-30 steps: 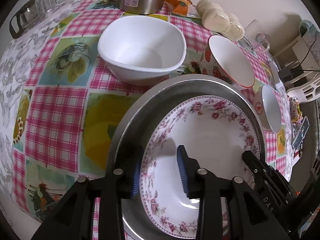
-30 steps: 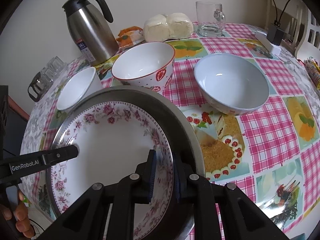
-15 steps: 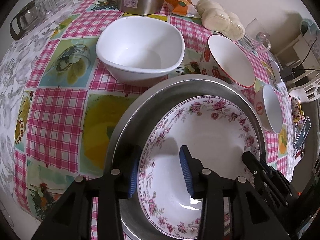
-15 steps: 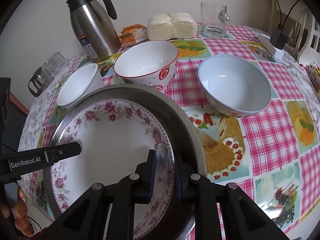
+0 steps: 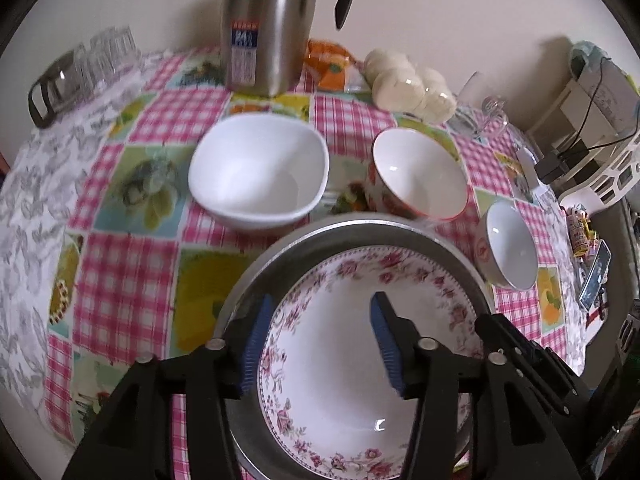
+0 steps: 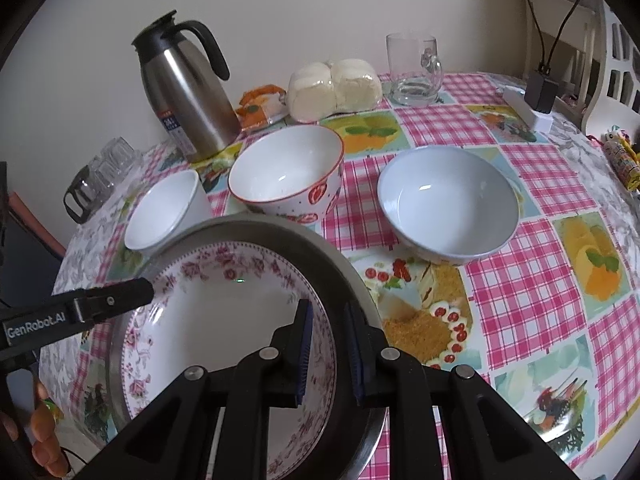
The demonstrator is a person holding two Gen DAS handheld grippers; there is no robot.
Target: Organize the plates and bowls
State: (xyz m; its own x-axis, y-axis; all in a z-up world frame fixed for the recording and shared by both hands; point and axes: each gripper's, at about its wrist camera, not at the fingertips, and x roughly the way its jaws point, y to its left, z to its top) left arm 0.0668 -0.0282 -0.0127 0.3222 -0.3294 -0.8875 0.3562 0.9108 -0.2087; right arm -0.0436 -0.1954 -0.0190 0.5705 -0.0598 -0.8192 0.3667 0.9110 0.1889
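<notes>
A floral plate (image 5: 352,344) (image 6: 224,320) lies in a metal pan (image 5: 280,256) (image 6: 328,264) at the table's near edge. My left gripper (image 5: 316,344) is open, its jaws straddling the plate's left rim. My right gripper (image 6: 326,350) has narrowed its jaws around the plate's right rim; whether the pads press it is unclear. Behind stand a square white bowl (image 5: 260,172) (image 6: 164,208), a red-rimmed bowl (image 5: 420,172) (image 6: 288,172) and a pale blue bowl (image 5: 512,244) (image 6: 448,204).
A steel thermos (image 5: 268,28) (image 6: 188,88), wrapped buns (image 5: 408,84) (image 6: 336,88), a glass mug (image 6: 416,68) and small glasses (image 5: 80,72) (image 6: 100,172) stand at the back. A white chair (image 5: 600,168) is at the right.
Both cameras have risen and tilted up, so more of the thermos and wall shows. My left gripper's jaws have opened wider around the plate's rim.
</notes>
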